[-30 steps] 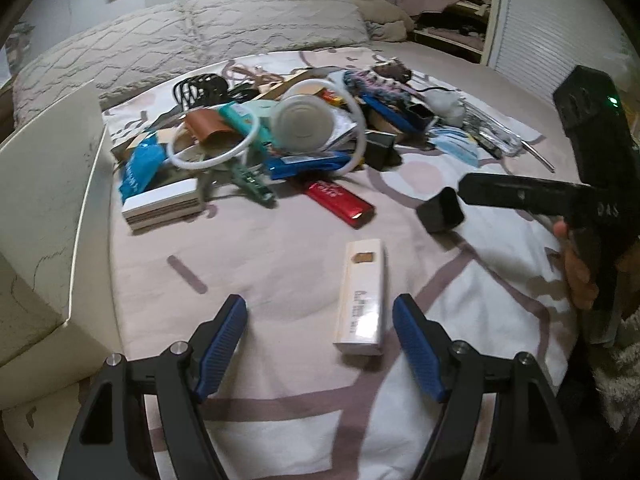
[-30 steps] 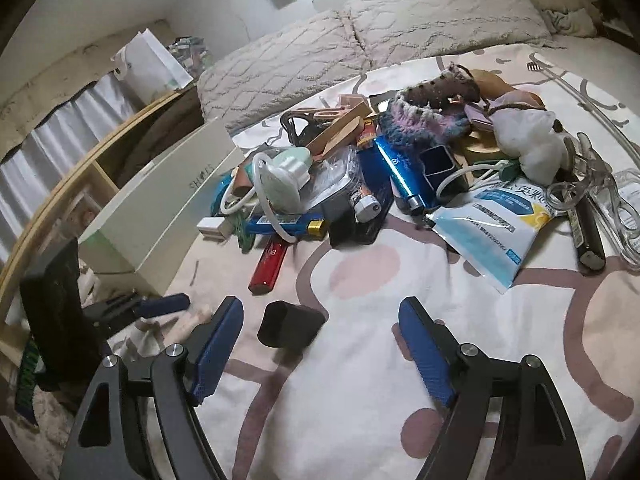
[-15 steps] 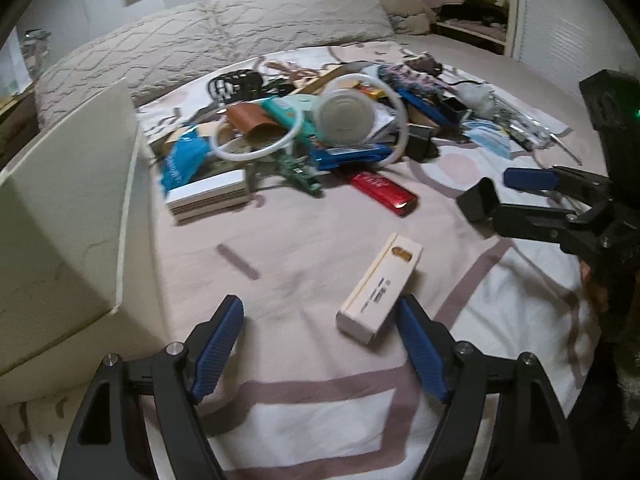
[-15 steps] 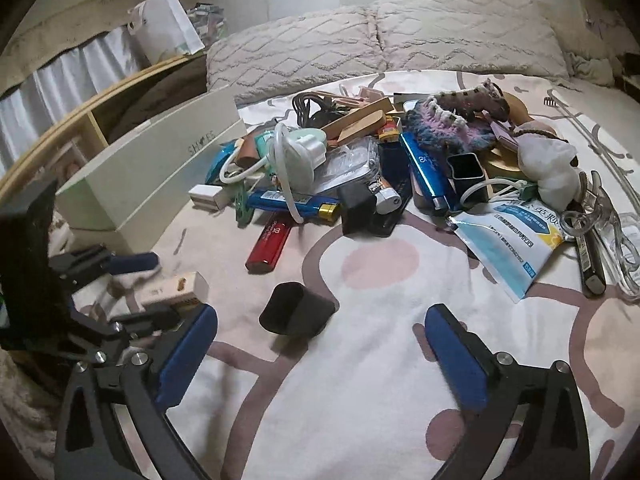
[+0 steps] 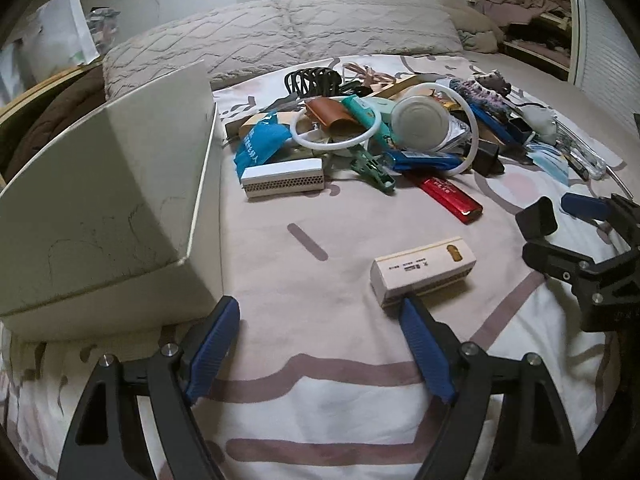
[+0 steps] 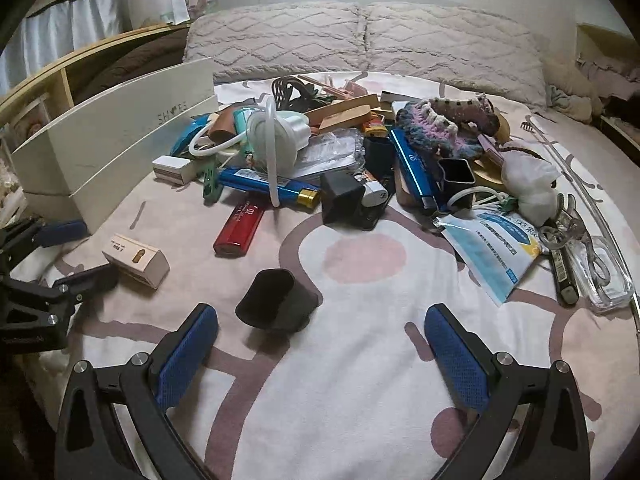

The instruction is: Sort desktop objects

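A small cream box (image 5: 424,270) lies on the patterned bedspread, its near end right at the right fingertip of my left gripper (image 5: 320,344), which is open and holds nothing. In the right wrist view the same cream box (image 6: 136,260) sits just past the left gripper (image 6: 76,254). A black cap (image 6: 276,300) lies on its side just ahead of my right gripper (image 6: 322,356), whose jaws stand wide open and apart from it. The heap of mixed objects (image 6: 340,160) covers the middle of the bed.
A white shoe box (image 5: 120,200) stands at the left, close to my left gripper's left finger. A red lighter-like case (image 6: 240,226), a blue tube (image 6: 264,188) and a white-blue packet (image 6: 492,248) edge the heap. Pillows (image 5: 320,32) line the far side. The right gripper (image 5: 580,240) is at the right edge.
The left wrist view swung towards the shoe box; the cream box went from between the left fingers to beside the right fingertip. The right jaws opened wider and turned towards the black cap.
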`<act>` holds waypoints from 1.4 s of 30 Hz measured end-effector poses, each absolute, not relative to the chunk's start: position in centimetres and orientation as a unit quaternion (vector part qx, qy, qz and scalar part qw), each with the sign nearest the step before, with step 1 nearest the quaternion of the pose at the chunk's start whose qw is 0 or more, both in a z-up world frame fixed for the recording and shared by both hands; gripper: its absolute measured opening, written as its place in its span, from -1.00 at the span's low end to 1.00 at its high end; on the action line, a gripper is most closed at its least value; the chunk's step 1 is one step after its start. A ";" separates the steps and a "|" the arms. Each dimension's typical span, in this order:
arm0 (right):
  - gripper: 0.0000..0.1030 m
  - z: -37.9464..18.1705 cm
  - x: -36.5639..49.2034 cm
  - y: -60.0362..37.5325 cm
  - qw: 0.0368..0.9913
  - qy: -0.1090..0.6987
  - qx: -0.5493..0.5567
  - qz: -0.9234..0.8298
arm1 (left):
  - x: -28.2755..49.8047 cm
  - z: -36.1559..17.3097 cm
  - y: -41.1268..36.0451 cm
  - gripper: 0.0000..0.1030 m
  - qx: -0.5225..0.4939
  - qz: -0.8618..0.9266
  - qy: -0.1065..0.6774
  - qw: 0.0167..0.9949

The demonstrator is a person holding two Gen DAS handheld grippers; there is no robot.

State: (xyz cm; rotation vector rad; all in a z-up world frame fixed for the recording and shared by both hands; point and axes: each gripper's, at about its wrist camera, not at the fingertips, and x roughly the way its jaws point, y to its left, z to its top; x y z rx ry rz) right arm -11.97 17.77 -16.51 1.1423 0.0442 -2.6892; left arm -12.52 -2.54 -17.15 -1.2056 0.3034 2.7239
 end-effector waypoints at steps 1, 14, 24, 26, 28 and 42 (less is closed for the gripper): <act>1.00 -16.5 -12.0 17.8 0.107 0.015 0.388 -0.915 | -12.3 -17.1 -2.3 0.60 -0.403 0.906 0.095 0.084; 0.37 -16.5 -10.9 17.5 0.100 0.026 0.370 -0.923 | -12.3 -16.9 -0.2 0.62 -0.411 0.901 -0.060 0.122; 0.11 -16.3 -9.9 18.6 0.095 0.020 0.371 -0.923 | -12.4 -17.8 0.6 0.62 -0.387 0.918 -0.042 0.079; 0.11 -16.2 -9.6 18.9 0.096 0.012 0.369 -0.925 | -12.4 -18.1 0.7 0.64 -0.383 0.920 -0.039 0.074; 0.11 -16.2 -9.4 18.9 0.099 0.011 0.365 -0.926 | -12.5 -18.4 0.7 0.76 -0.383 0.919 -0.042 0.081; -0.25 -16.3 -10.2 17.2 0.109 0.031 0.360 -0.926 | -12.5 -18.7 0.7 0.97 -0.387 0.914 -0.063 0.109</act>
